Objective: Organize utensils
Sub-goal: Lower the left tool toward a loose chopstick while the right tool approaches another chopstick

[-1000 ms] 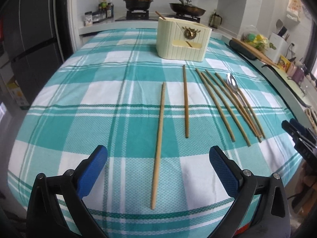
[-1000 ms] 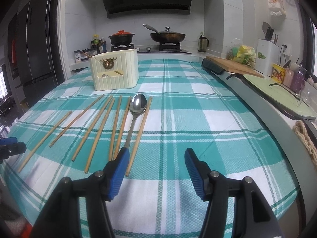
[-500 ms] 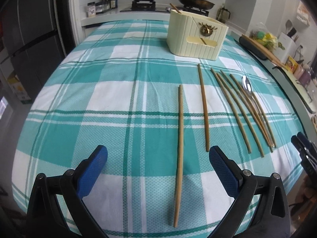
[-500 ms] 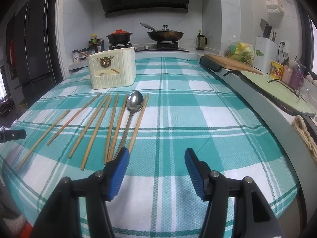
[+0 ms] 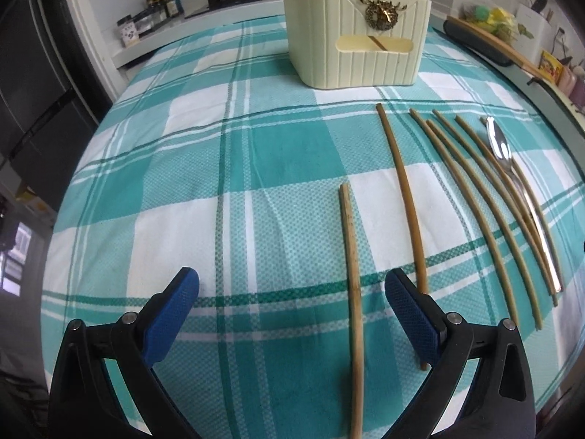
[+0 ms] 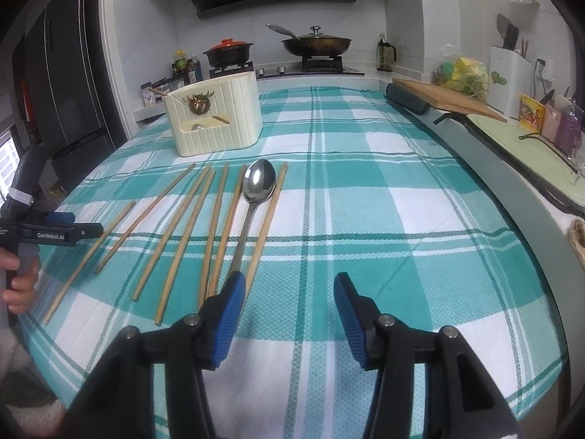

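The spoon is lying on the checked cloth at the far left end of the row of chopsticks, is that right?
Not quite. The spoon lies on the checked cloth near the right end of the row, with one chopstick to its right, as the right wrist view shows.

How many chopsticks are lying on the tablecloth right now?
7. Two single chopsticks lie apart at the left, four chopsticks fan out left of the spoon, and one chopstick lies right of it. The holder may hide more.

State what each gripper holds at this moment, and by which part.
Nothing is held. The left gripper is open above the tablecloth, with the leftmost chopstick lying untouched between its fingers. The right gripper is closing with nothing between its fingers.
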